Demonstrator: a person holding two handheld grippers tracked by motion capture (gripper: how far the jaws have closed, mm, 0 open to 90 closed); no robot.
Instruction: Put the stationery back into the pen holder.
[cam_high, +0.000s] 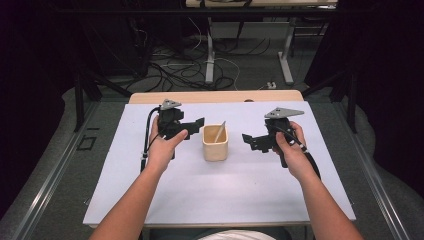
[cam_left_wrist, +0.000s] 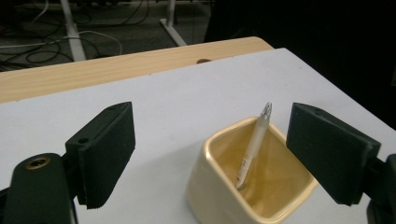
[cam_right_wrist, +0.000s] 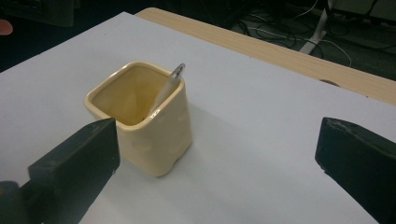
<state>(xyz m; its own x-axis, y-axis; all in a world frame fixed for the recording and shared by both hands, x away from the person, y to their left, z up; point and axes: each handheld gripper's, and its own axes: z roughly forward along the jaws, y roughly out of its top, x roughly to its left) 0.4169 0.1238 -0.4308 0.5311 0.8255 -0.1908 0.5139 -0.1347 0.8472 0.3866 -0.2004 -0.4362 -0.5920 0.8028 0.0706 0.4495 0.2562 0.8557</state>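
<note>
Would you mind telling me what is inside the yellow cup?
A single pen leans inside the cup, its tip above the rim. Its lower end rests on the cup's floor; the near wall hides part of the inside in the right gripper view.

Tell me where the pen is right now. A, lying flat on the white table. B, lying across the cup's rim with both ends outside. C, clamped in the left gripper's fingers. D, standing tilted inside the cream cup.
D. The pen stands tilted inside the cream cup, its lower end down in the cup and its tip leaning at the rim, while the left gripper is open with nothing between its fingers.
</note>
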